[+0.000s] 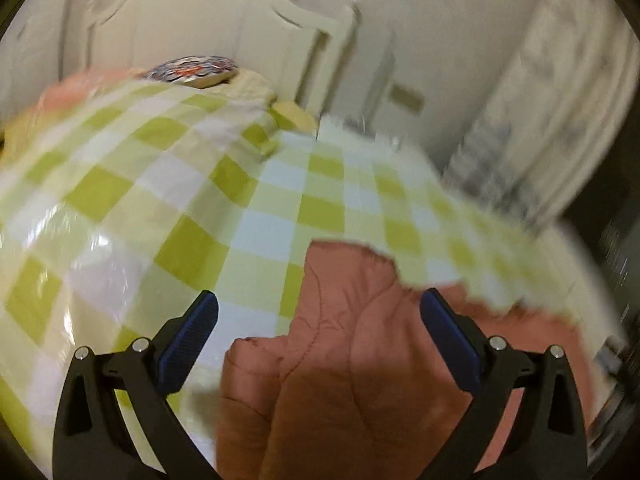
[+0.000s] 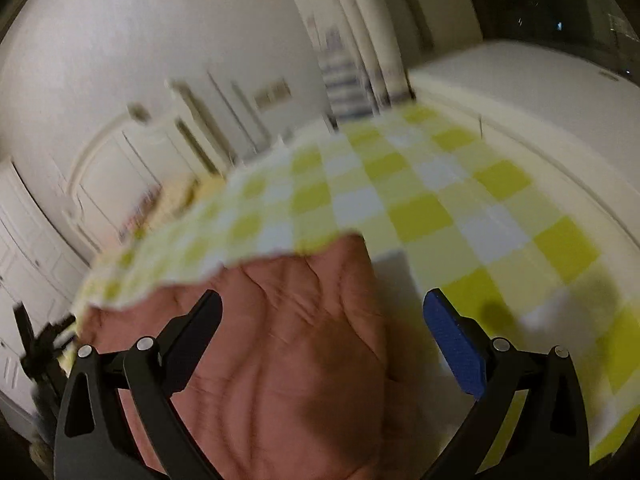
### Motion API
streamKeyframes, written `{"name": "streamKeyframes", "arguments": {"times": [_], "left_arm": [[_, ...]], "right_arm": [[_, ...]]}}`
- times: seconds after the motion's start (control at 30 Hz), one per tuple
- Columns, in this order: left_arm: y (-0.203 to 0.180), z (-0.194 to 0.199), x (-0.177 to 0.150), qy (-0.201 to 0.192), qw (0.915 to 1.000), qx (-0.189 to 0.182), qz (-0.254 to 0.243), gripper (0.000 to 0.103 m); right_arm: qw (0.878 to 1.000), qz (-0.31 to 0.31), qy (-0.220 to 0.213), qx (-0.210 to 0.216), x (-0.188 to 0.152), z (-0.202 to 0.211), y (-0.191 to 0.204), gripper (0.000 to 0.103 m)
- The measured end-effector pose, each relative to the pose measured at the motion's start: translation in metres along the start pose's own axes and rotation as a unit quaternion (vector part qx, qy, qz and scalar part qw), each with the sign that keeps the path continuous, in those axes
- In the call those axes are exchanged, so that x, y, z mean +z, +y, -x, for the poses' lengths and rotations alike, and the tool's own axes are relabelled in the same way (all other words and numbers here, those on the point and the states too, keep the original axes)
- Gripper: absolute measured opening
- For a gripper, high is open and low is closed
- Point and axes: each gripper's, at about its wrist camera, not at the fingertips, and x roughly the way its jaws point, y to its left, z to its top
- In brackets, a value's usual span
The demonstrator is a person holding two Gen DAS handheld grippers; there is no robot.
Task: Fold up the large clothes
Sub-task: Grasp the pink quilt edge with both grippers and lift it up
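It was a room in a home. A green-and-white checked tablecloth point(image 1: 248, 200) covered the table. White panelled cupboard doors point(image 2: 100, 184) lined the wall.

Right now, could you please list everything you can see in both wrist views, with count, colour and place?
Quilted garment: one, salmon pink, lying on the table between and below both grippers, part of it under a checked cloth edge.
Checked cloth: one, yellow-green and white, covering the table, glossy on the left.
Patterned round item: one, blue and red, at the far end of the table; too blurred to name.
Doors: white, panelled, behind the table.
Curtain: pale, at the far right of the table.
Left gripper: one, black with blue-padded fingers, open above the garment.
Right gripper: one, black with blue-padded fingers, open above the garment.
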Motion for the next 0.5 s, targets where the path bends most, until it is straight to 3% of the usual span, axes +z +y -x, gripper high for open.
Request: {"name": "streamKeyframes", "arguments": {"times": [0.03, 0.07, 0.13, 0.17, 0.2, 0.3, 0.5], "left_arm": [[-0.003, -0.006, -0.002, 0.010, 0.9999, 0.003, -0.011, 0.097], [-0.005, -0.014, -0.004, 0.023, 0.9996, -0.002, -0.015, 0.090], [-0.005, -0.026, -0.008, 0.039, 0.9992, -0.004, -0.012, 0.061], [-0.004, -0.026, -0.011, 0.040, 0.9990, -0.015, -0.011, 0.031], [-0.004, -0.024, -0.011, 0.035, 0.9991, -0.019, -0.011, 0.019], [-0.007, 0.006, -0.012, -0.013, 0.9995, -0.022, -0.016, 0.011], [-0.020, 0.070, 0.014, -0.085, 0.9949, -0.053, -0.010, 0.011]], "right_arm": [[1.000, 0.003, 0.014, 0.005, -0.002, -0.008, -0.003, 0.093], [0.999, 0.009, 0.028, 0.013, -0.005, -0.018, -0.003, 0.081], [0.999, 0.013, 0.048, 0.012, -0.009, -0.029, -0.007, 0.059], [0.999, 0.017, 0.049, 0.009, -0.009, -0.032, -0.007, 0.036], [0.999, 0.025, 0.039, 0.005, -0.009, -0.027, -0.005, 0.020], [0.998, 0.061, -0.025, -0.012, -0.009, 0.007, 0.013, 0.016], [0.990, 0.095, -0.108, -0.008, 0.010, 0.070, 0.058, 0.015]]}}
